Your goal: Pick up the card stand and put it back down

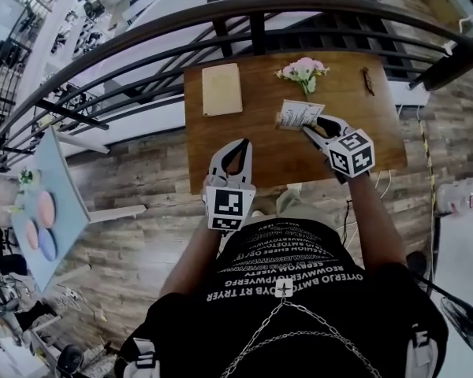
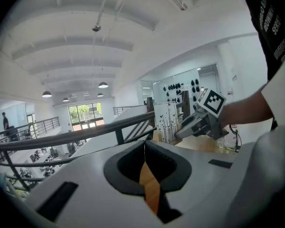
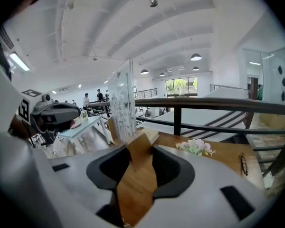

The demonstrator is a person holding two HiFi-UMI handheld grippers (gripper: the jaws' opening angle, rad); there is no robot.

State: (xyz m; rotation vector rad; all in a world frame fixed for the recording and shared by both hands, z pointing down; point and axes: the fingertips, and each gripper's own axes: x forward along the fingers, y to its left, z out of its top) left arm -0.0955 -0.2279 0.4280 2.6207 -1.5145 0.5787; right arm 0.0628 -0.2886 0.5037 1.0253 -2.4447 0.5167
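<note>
The card stand (image 1: 299, 114) is a clear upright sheet with a printed card on a wooden base. My right gripper (image 1: 309, 126) is shut on its base and holds it above the wooden table (image 1: 260, 160). In the right gripper view the sheet (image 3: 123, 103) rises to the left, just past the jaws, with the wooden base (image 3: 135, 148) between them. The left gripper view shows the stand (image 2: 167, 121) held off the table by the right gripper (image 2: 183, 131). My left gripper (image 1: 235, 150) hovers over the table's near edge, shut, with nothing in it (image 2: 143, 148).
A pale board (image 1: 221, 89) lies at the table's far left. A bunch of pink flowers (image 1: 303, 71) lies at the far middle, and a small dark object (image 1: 367, 79) at the far right. A dark railing (image 1: 221, 22) runs right behind the table.
</note>
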